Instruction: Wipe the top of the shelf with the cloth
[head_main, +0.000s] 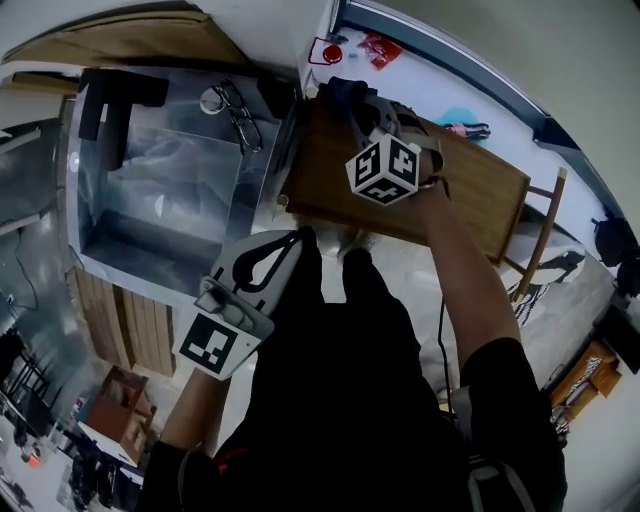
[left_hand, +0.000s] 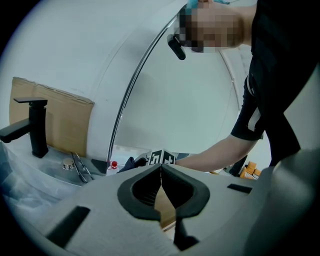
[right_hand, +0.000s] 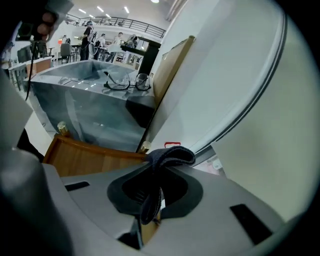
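Note:
The wooden shelf top (head_main: 470, 190) lies ahead of me, to the right of a steel sink. My right gripper (head_main: 365, 115) hovers at the shelf's far left corner, shut on a dark cloth (head_main: 340, 92). In the right gripper view the cloth (right_hand: 167, 156) bunches over the closed jaws of that gripper (right_hand: 152, 187), above the shelf's brown board (right_hand: 85, 157). My left gripper (head_main: 297, 236) hangs lower, near the shelf's front left edge, shut with nothing in it. Its own view shows this gripper (left_hand: 161, 172) with the pads pressed together and the shelf's wood (left_hand: 165, 210) behind.
A plastic-wrapped steel sink (head_main: 160, 200) with a black faucet (head_main: 115, 100) stands left of the shelf, and glasses (head_main: 235, 110) rest on its rim. Cardboard (head_main: 130, 40) leans behind it. A white wall curves close behind the shelf. A wooden frame (head_main: 540, 240) stands at the right.

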